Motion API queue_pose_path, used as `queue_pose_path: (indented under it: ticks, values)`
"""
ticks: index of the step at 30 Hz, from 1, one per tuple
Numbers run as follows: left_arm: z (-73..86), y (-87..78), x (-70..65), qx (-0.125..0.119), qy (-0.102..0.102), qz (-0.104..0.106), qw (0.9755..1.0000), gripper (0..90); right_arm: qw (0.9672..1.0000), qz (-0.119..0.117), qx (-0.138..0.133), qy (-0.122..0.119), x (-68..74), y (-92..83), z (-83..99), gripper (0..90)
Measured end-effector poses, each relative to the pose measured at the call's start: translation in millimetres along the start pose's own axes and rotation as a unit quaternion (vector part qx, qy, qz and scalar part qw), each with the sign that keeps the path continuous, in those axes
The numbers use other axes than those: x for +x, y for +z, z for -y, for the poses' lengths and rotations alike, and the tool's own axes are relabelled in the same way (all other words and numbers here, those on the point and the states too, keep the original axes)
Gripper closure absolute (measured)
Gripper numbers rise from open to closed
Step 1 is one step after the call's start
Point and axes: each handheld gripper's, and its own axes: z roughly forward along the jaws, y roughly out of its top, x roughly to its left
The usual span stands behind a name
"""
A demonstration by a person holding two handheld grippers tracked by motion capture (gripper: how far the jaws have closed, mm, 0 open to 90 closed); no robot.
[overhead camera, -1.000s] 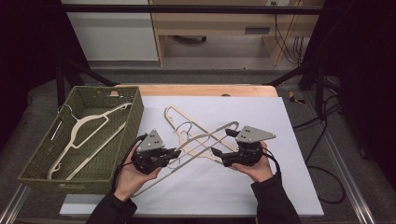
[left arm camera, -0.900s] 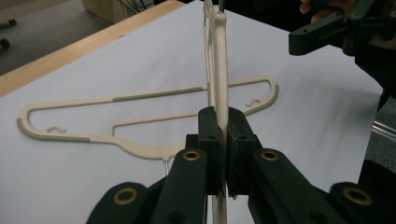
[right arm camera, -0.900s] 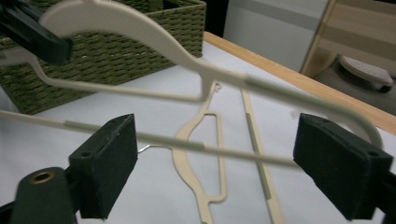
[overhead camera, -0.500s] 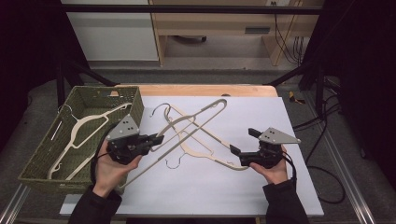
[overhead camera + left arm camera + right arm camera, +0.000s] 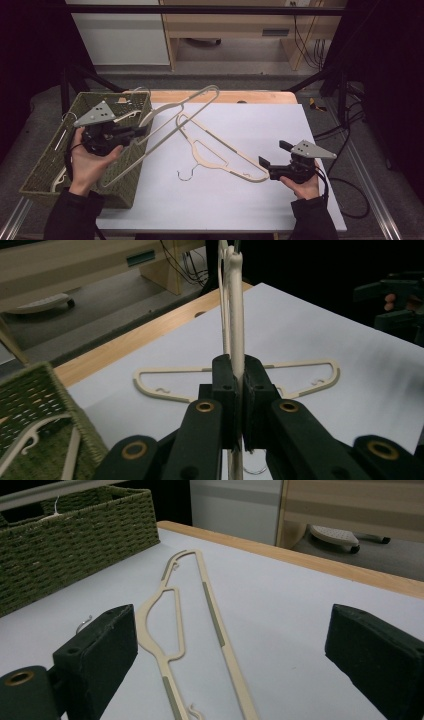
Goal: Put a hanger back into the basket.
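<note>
Likely sorting hangers into the wicker basket: some cream hangers already inside, one more on the way, one left out. Left gripper fingers clenched on the bar of a lifted cream hanger, tilted across the basket's near-right rim, far end raised past the basket over the desk. Second hanger flat on the desk right of the basket, not yet picked up. Right gripper well right of the basket, fingers wide apart, grasping nothing, close by that hanger's end, contact unclear.
</note>
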Motion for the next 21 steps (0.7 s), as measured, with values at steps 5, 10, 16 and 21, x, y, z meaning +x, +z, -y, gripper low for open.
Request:
queue_pose_path:
  ticks: [5,10,16,21]
  values:
    - [4.3,-9.9,22.0,0.003,-0.004,-0.017,0.9998,86.5,1.0,-0.001,0.001,-0.003,-0.9,-0.8,0.4,6.9]
    - [11.5,-16.5,42.7,0.008,-0.005,-0.027,0.9996,86.5,1.0,0.001,-0.001,0.002,-1.2,-1.1,0.3,6.7]
    - [20.4,-26.5,61.0,0.011,0.001,-0.036,0.9993,86.4,1.0,0.002,0.001,0.002,-1.4,-0.5,0.7,6.7]
    - [28.0,-33.4,76.8,0.017,0.001,-0.046,0.9988,86.4,1.0,0.001,0.001,0.0,-1.9,-0.8,0.7,6.3]
